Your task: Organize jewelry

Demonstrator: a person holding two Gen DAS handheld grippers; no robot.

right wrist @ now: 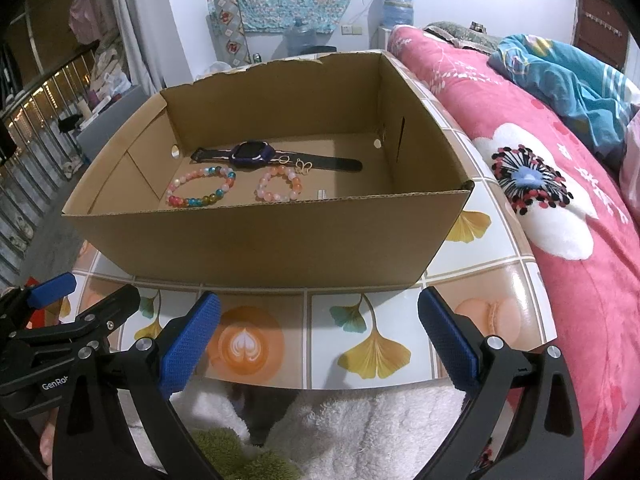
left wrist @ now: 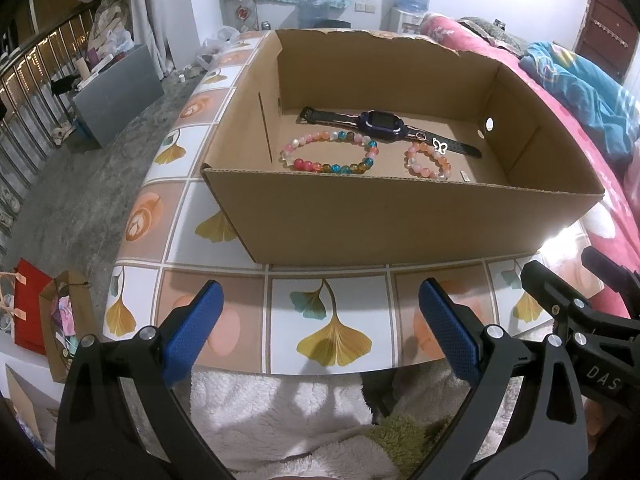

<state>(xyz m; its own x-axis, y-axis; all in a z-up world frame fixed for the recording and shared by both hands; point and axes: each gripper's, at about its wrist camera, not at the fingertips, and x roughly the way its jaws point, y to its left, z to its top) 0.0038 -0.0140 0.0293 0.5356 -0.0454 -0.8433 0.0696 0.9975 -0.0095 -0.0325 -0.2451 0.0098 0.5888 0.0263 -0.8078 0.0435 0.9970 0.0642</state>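
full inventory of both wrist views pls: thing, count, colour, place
cardboard box: 1, brown, open top, on the table
watch: 1, dark purple face, black strap, box floor toward the far wall
large bead bracelet: 1, pink, blue, amber and red, box floor, left part
small bead bracelet: 1, pink, orange and white, box floor, right of the large one
butterfly charm: 1, pale metal, by the watch strap
small silver piece: 1, near the front wall; kind unclear
table: 1, tile pattern with ginkgo leaves
blanket: 1, pink floral, right of the table
left gripper: 1, black with blue pads, open, empty
right gripper: 1, same colours, open, empty
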